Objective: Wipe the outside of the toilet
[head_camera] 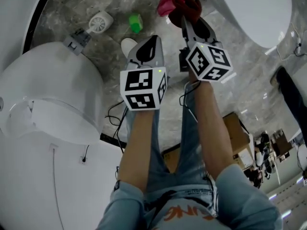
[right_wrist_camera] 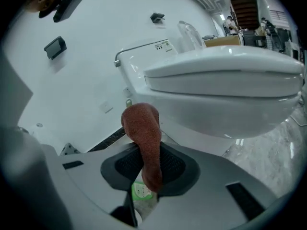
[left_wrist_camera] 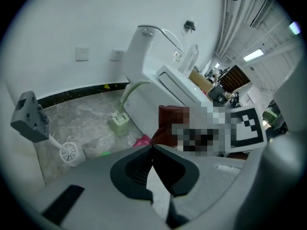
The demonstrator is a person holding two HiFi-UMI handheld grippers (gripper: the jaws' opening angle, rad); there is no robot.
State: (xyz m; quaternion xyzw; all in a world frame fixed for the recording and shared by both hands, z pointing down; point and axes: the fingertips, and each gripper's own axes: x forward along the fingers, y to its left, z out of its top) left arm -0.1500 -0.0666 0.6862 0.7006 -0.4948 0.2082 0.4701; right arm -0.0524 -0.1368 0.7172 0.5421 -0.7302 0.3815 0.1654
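Note:
A white toilet (head_camera: 254,13) fills the head view's upper right; in the right gripper view its bowl (right_wrist_camera: 225,95) hangs just above and beyond the jaws. My right gripper (head_camera: 183,19) is shut on a red cloth (head_camera: 176,0), with the cloth held against the toilet's lower left side. Seen from the right gripper (right_wrist_camera: 149,169), the cloth (right_wrist_camera: 143,133) stands up between the jaws under the bowl's rim. My left gripper (head_camera: 146,48) hovers beside it to the left, shut with nothing in it. The left gripper (left_wrist_camera: 152,148) faces the toilet (left_wrist_camera: 158,80) and the cloth (left_wrist_camera: 168,121).
A second white toilet (head_camera: 43,95) sits at the left. On the grey marble floor lie a white round brush holder (head_camera: 100,22), a green bottle (head_camera: 135,23), black cables (head_camera: 115,116) and a cardboard box (head_camera: 235,133). The person's legs stand below the grippers.

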